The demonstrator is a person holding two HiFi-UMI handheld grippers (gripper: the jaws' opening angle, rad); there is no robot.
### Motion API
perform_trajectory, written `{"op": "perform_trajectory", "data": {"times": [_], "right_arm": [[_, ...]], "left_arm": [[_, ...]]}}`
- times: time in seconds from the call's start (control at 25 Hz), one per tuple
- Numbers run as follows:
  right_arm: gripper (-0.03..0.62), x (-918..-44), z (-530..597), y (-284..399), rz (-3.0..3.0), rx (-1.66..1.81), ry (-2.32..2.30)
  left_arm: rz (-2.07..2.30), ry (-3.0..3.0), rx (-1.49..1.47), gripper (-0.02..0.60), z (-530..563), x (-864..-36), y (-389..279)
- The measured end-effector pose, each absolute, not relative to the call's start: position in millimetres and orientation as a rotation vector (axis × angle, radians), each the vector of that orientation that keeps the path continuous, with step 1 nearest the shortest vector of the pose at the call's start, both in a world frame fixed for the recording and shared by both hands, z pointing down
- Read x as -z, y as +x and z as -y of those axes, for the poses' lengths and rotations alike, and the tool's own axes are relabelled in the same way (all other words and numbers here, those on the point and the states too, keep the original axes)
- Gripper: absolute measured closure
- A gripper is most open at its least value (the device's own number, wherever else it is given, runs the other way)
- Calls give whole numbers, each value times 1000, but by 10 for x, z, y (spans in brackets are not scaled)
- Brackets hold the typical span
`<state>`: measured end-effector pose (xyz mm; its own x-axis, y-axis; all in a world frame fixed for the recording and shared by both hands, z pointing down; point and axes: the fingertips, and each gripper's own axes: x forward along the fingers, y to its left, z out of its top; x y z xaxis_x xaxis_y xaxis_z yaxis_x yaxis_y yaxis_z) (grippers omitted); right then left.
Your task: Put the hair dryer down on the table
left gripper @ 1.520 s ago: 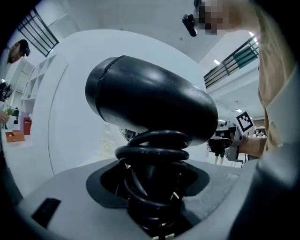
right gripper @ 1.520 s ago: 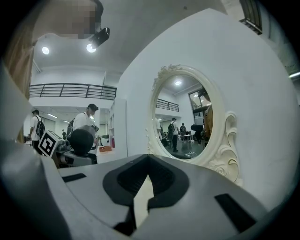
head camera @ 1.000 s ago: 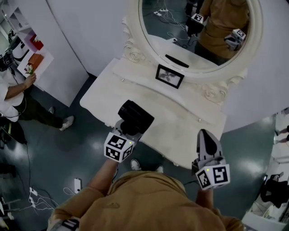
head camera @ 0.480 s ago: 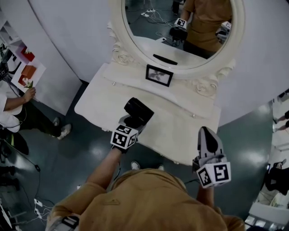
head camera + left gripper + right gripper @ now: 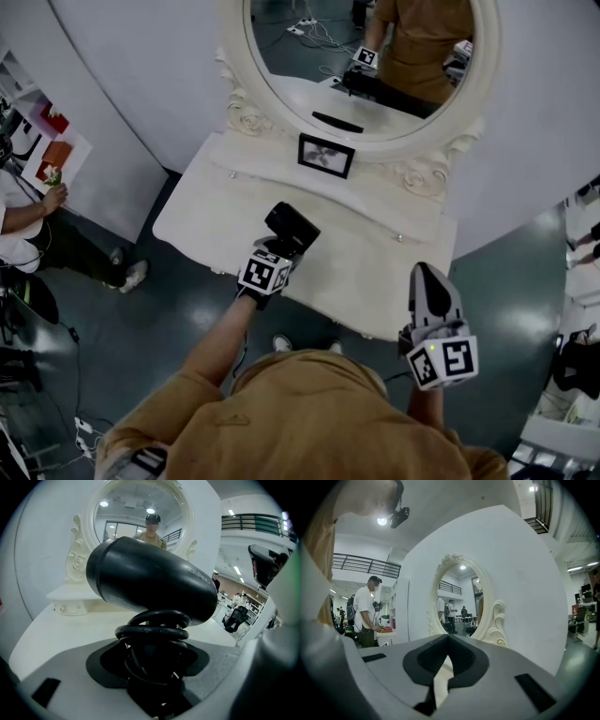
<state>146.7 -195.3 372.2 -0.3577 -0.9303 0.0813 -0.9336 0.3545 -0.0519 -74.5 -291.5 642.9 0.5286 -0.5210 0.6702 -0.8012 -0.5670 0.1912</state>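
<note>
So the left hand-held gripper [image 5: 283,249] is clenched on a black plastic hair dryer [image 5: 292,223]. In the left gripper view its jaws squeeze the handle, which has a black cord [image 5: 152,630] coiled round it, and the fat barrel [image 5: 150,585] lies crosswise right above the jaws. The hair dryer is up in the grip, over the front half of the white ornate surface [image 5: 370,267], a bit left of the middle and not far in from the front edge. The barrel points toward the back, and from the left gripper view it's clear of the surface, with bare white top showing under it

At the back edge of the surface stands a big oval mirror in a white carved frame [image 5: 234,75], and a small dark-framed picture [image 5: 325,155] leans just in front of it, well apart from the hair dryer. The mirror reflects the person in a tan top with both grippers

The right hand-held gripper [image 5: 427,279] is off past the front right corner of the surface, over the dark floor [image 5: 178,309]. Its jaws are closed tip to tip with nothing between them, which the right gripper view [image 5: 447,641] shows pretty plainly

Another person in a white shirt [image 5: 23,211] is off to the far left by a white shelf
</note>
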Motion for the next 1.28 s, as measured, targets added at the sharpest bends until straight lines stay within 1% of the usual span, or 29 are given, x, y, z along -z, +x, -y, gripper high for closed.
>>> {"op": "perform_trajectory", "data": {"times": [0.56,1.28], "right_arm": [[591,-3847,1837,1525,2516,-185,1773],[591,-3914,1749,1668,2450,-209,1800]], "left_arm": [[1104,2250,-978,314,3220,-6717,-634],[1000,2208,-1104,308,3457,-7208,-330]]}}
